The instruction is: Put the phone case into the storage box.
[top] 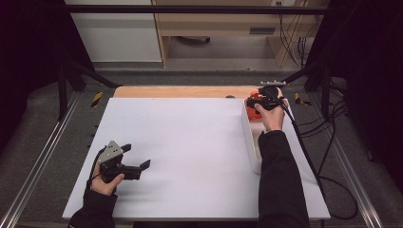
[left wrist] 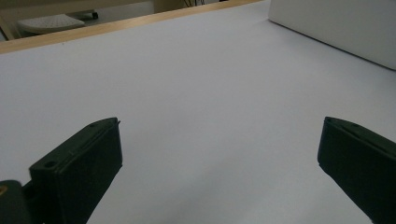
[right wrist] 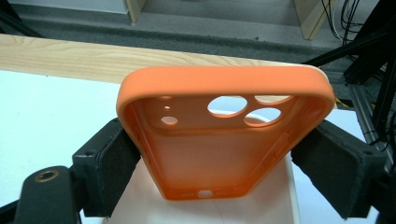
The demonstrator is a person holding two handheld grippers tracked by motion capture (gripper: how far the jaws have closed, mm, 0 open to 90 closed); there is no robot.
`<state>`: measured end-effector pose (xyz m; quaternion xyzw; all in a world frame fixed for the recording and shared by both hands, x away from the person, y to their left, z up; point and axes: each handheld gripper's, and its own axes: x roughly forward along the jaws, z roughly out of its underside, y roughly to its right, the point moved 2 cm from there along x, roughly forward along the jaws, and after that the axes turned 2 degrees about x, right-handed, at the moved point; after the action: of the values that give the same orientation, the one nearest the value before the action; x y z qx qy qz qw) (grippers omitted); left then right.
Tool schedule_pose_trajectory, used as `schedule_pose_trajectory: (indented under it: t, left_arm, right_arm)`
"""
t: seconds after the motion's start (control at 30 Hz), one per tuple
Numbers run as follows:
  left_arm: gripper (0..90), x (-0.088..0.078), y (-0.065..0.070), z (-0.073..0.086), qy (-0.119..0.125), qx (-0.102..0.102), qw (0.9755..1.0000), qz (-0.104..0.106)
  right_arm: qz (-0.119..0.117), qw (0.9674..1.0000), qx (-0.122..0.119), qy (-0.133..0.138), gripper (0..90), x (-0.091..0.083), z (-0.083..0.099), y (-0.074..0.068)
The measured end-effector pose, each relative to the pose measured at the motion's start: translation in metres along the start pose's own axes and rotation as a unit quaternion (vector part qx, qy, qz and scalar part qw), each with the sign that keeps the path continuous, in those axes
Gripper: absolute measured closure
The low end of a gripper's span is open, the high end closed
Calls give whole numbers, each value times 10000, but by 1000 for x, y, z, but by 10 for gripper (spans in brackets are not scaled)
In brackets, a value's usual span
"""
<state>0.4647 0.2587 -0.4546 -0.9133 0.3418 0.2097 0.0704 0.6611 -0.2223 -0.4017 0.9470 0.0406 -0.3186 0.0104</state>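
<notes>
A white work surface (top: 190,152) is laid over a wooden table top (top: 180,91), of which a strip is exposed along the far edge; dark frame rails and loose cables are seen to either side.

An orange phone case (right wrist: 219,140) is pinched across its two long sides by the right gripper (right wrist: 219,163), the pads pressed against both walls. The case is empty, its open side turned up toward the camera, camera cut-outs at the far end. In the high view it is held over the far end of the long white tray (top: 250,142) that runs along the right edge of the surface.

Judged state of work: the case has been picked up and is carried at the tray; whether it is being lifted out or set in cannot be told. Release is not yet done.

The left gripper (top: 138,156) is held low at the near left, jaws spread wide, nothing between them.

Clearance: the middle of the surface is open. On the right, the tray wall, the far table edge and the trailing cable (top: 309,156) lie close to the right hand (top: 272,116).
</notes>
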Motion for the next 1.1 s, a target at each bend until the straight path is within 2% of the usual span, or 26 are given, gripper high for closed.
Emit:
schedule_pose_trajectory:
  t: [0.13, 0.67, 0.9, 1.1]
  left_arm:
    - [0, 0, 0, 0, -2, 5, 10000, -3]
    - [0, 0, 0, 0, -13, 12, 10000, -8]
    - [0, 1, 0, 1, -22, 14, 10000, -8]
    - [0, 1, 0, 1, -21, 21, 10000, -7]
  right_arm:
    - [-21, 10000, 47, 32, 160, 1, 0, -1]
    - [34, 10000, -24, 56, 149, 2, 1, -4]
    - [-1, 9999, -39, 155, 16, 1, 0, -3]
    - [38, 9997, -46, 250, 7, -4, -2, -1]
